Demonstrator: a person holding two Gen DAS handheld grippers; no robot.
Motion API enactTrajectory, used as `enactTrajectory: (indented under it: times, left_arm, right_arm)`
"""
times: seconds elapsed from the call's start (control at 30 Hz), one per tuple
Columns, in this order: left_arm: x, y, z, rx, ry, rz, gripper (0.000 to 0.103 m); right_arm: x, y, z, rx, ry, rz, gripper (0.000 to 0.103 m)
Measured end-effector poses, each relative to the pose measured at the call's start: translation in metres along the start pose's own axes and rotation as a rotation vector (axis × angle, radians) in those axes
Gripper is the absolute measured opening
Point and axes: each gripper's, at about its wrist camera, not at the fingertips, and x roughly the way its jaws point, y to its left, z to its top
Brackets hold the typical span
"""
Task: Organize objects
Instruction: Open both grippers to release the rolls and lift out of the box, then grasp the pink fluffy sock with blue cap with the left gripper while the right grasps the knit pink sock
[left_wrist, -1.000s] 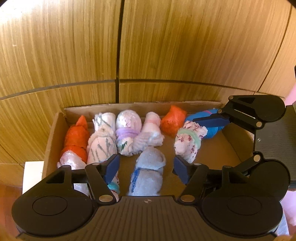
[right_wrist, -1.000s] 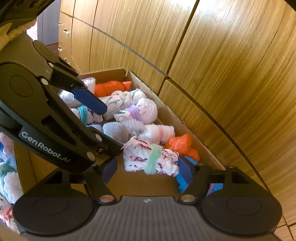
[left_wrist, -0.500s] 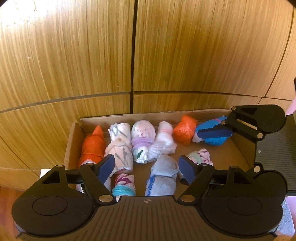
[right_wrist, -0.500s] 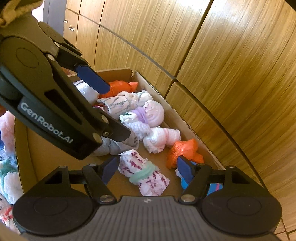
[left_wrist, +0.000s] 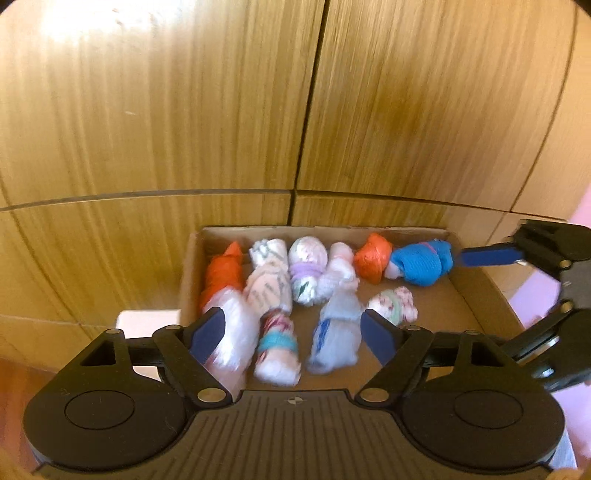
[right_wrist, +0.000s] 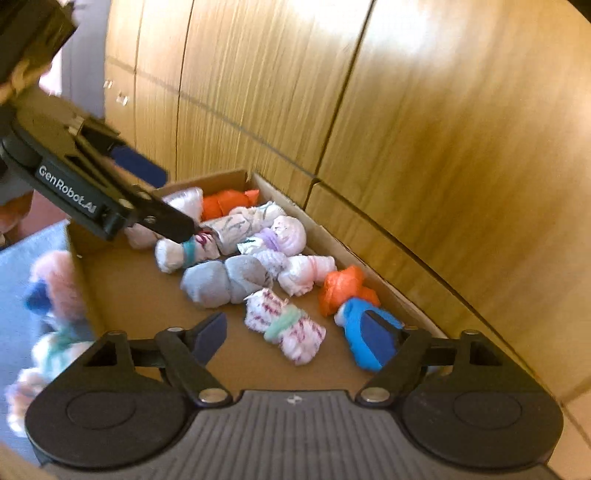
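Rolled sock bundles lie in a cardboard box (left_wrist: 476, 280) against the wood-panelled wall (left_wrist: 221, 110). The white, red-speckled bundle with a green band (right_wrist: 284, 325) rests loose on the box floor, near the blue bundle (right_wrist: 354, 328). Left gripper (left_wrist: 291, 334) and right gripper (right_wrist: 295, 334) both gape empty.

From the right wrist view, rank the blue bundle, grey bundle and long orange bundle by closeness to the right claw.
1. Blue bundle: beside the right claw's right finger.
2. Grey bundle: mid-box, left of centre.
3. Long orange bundle: far end of the box.
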Motion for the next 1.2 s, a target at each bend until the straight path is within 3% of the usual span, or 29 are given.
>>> enactTrajectory:
  times: [0.1,0.3,0.6,0.97,1.07,1.2]
  left_arm:
    - [-0.024,0.003,-0.016,-0.001,-0.015,-0.005,0.086]
    - [-0.063,-0.004,-0.060,0.036,-0.070,-0.023,0.090]
    - [-0.075,-0.009,-0.131,0.082,-0.107,-0.062,0.090]
    - [-0.045,0.005,-0.129,0.006,-0.071,-0.028,0.090]
    - [-0.034,0.008,-0.124,-0.012,-0.056,-0.029,0.090]
    - [-0.020,0.008,-0.120,-0.032,-0.045,-0.034,0.090]
  right_arm:
    - [-0.031,0.009,-0.019,0.085,-0.043,-0.011,0.090]
    - [-0.080,0.040,-0.070,0.215,-0.098,-0.056,0.094]
    - [-0.089,0.075,-0.120,0.332,-0.141,-0.108,0.094]
    - [-0.069,0.068,-0.132,0.408,-0.142,-0.157,0.090]
    - [-0.062,0.064,-0.133,0.424,-0.130,-0.135,0.077]
    - [-0.057,0.060,-0.138,0.461,-0.126,-0.067,0.048]
